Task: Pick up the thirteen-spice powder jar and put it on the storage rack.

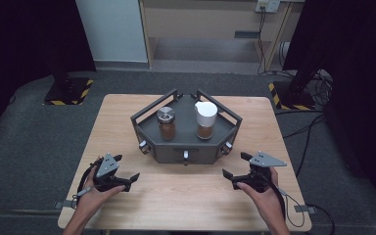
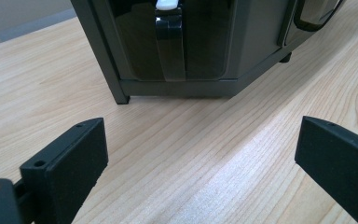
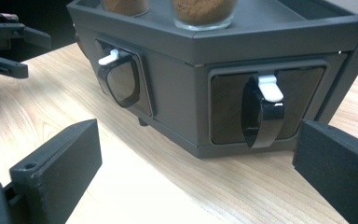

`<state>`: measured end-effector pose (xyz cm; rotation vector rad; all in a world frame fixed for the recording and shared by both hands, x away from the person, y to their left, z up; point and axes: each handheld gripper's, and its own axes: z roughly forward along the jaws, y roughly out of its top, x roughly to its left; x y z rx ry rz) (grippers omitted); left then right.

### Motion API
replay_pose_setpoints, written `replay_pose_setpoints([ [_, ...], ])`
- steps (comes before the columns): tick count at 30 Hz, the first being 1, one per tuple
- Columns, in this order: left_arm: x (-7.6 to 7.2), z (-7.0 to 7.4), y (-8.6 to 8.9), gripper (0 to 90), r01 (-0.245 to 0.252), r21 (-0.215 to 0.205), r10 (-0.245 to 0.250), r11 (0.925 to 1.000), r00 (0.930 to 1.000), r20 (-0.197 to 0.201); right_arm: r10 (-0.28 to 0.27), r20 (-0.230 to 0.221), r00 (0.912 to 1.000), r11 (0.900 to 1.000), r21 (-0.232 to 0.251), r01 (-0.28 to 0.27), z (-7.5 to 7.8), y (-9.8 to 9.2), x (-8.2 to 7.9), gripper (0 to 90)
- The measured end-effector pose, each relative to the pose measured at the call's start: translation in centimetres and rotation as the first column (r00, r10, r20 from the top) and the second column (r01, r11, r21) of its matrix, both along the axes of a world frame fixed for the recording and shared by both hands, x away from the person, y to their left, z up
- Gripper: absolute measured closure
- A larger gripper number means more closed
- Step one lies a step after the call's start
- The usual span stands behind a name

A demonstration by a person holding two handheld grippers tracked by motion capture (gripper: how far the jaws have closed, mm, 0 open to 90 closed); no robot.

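Dark rack (image 1: 186,147) between, beyond both tongs (image 1: 125,171) (image 1: 235,165)

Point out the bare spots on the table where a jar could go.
Free: the table strip left of the rack, the strip on its right, and the front middle between the left hand-held gripper and right hand-held gripper. Crowded: the rack's top, holding two jars.

Two jars (image 1: 166,123) (image 1: 205,119), one rack (image 1: 149,128), two tongs (image 1: 125,173) (image 1: 236,165)
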<state>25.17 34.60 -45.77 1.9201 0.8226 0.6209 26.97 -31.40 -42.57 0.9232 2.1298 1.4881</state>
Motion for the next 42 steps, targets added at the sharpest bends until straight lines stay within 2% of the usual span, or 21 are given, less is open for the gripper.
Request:
replay_pose_setpoints([
  [13, -0.1, 0.0, 0.1, 1.3, -0.002, -0.007, 0.002, 1.0, 1.0, 0.008, -0.023, -0.003, 0.9997, 1.0, 0.003, 0.023, -0.9, -0.8, -0.4, 1.7],
  [27, -0.1, 0.0, 0.0, 1.3, 0.002, -0.006, -0.002, 1.0, 1.0, 0.009, -0.078, -0.008, 0.9969, 0.997, 0.014, 0.078, -1.9, -2.8, -1.7, 1.8],
  [42, -0.1, -0.1, -0.1, 1.4, -0.011, -0.006, 0.011, 0.9999, 0.9998, 0.015, -0.081, -0.023, 0.9965, 0.997, 0.017, 0.081, -2.9, -2.5, -1.6, 2.0],
])
